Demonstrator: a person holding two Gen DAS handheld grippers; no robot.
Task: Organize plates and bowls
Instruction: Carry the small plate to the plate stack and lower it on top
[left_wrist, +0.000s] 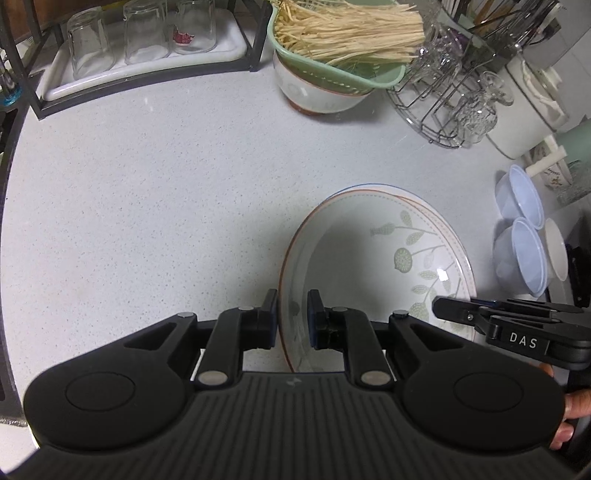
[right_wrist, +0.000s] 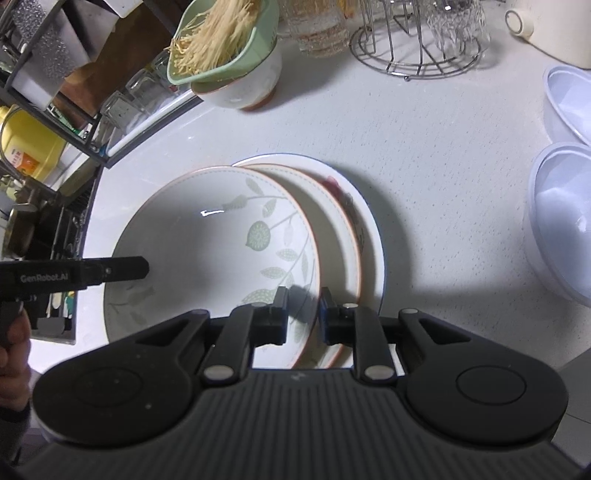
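A white bowl with a green leaf pattern and a brown rim (left_wrist: 376, 258) (right_wrist: 207, 251) sits tilted on top of a stack of plates (right_wrist: 347, 221) on the white counter. My left gripper (left_wrist: 292, 317) has one finger on each side of the bowl's left rim, shut on it. My right gripper (right_wrist: 305, 314) straddles the bowl's right rim the same way, shut on it. Each gripper shows in the other's view: the right one (left_wrist: 454, 308) at the bowl's right edge, the left one (right_wrist: 125, 267) at its left edge.
A bowl carrying a green colander of noodles (left_wrist: 332, 55) (right_wrist: 229, 59) stands at the back. A rack tray with upturned glasses (left_wrist: 140, 40) is back left. A wire glass stand (left_wrist: 443, 96) (right_wrist: 417, 48) and translucent plastic bowls (left_wrist: 521, 236) (right_wrist: 561, 214) are to the right.
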